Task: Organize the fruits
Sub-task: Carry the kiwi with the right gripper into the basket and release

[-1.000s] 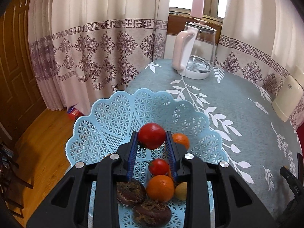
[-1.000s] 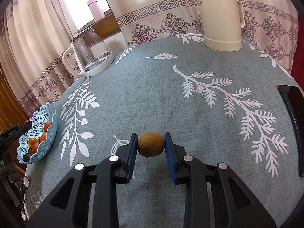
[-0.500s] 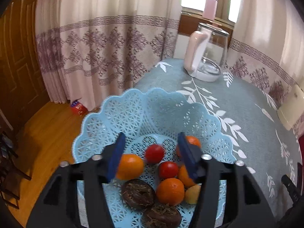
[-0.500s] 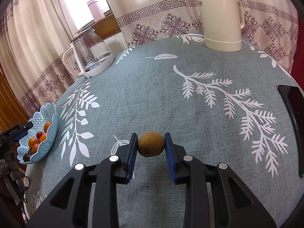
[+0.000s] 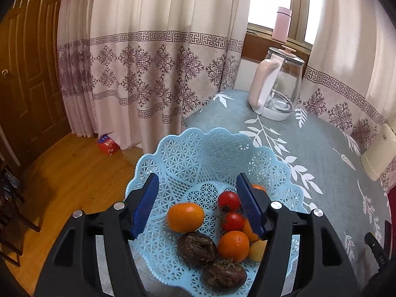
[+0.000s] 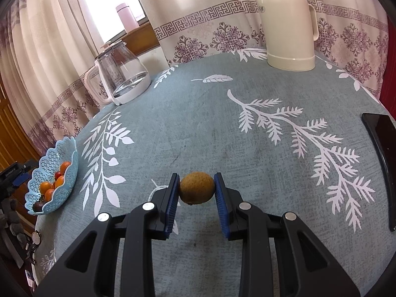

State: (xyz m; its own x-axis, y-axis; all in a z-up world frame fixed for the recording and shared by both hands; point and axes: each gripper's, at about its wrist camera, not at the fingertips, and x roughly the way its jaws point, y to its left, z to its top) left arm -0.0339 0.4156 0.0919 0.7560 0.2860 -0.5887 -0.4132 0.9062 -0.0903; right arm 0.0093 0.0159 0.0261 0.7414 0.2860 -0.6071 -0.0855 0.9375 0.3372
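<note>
In the left wrist view a light blue lattice basket (image 5: 188, 153) sits at the table's near left corner. It holds several fruits: an orange (image 5: 185, 217), two small red tomatoes (image 5: 229, 200), another orange (image 5: 233, 246) and two dark brown fruits (image 5: 196, 248). My left gripper (image 5: 198, 205) hangs open above the basket, nothing between its blue pads. In the right wrist view my right gripper (image 6: 196, 190) is shut on a brown kiwi (image 6: 197, 191), just above the grey-blue tablecloth. The basket (image 6: 49, 178) lies far to the left.
A glass kettle with a pink handle (image 5: 277, 84) stands at the back of the table, also seen as the kettle (image 6: 118, 73). A cream thermos jug (image 6: 288, 29) stands at the far right. A black phone (image 6: 381, 148) lies near the right edge. Curtains surround the table.
My left gripper opened and let go of the red tomato, which now lies in the basket; the gripper drew back and rose. The right gripper stayed still with the kiwi.
</note>
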